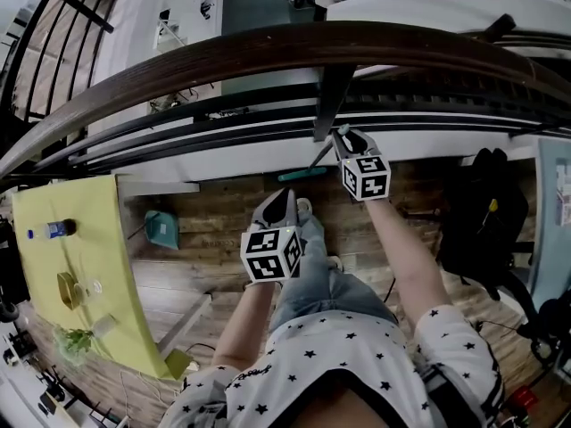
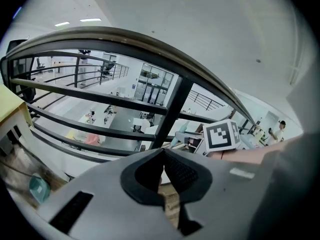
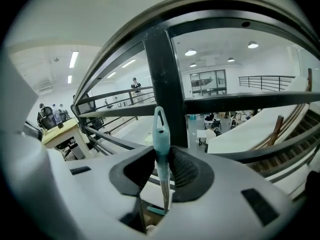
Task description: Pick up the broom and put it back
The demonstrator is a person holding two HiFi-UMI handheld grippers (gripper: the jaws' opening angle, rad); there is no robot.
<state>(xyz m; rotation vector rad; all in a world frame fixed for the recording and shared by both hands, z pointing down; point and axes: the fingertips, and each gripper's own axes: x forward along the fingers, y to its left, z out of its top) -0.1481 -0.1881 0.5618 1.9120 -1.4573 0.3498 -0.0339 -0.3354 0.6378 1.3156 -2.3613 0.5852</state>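
Right gripper [image 3: 162, 154]: jaws clamped on the broom [image 3: 161, 134], pads on both sides of the teal handle just under its hanging loop. The loop end sticks up past the jaw tips and the thin shaft runs down between the jaws toward the camera. Directly behind the handle is the dark railing post [image 3: 165, 84].

Head view: the right gripper [image 1: 343, 136] is held out ahead, up by the railing [image 1: 268, 47], close to the post [image 1: 330, 105]. The broom shaft slants down and to the left from it to the teal broom head [image 1: 302, 175], low at the foot of the railing by the wood floor [image 1: 214, 212]. Can't tell if the head touches the floor. The right forearm is stretched forward from the lower right, with the gripper tilted somewhat down.

Left gripper [image 2: 164, 151]: jaw tips pressed together with nothing between them. In the head view the left gripper [image 1: 285, 199] sits lower and nearer the body, over the person's jeans. It is apart from the broom, and its forearm is pulled in.

Further out: teal dustpan [image 1: 162, 228] on the floor to the left, yellow table [image 1: 98, 239] at the far left, black backpack [image 1: 486, 212] to the right.
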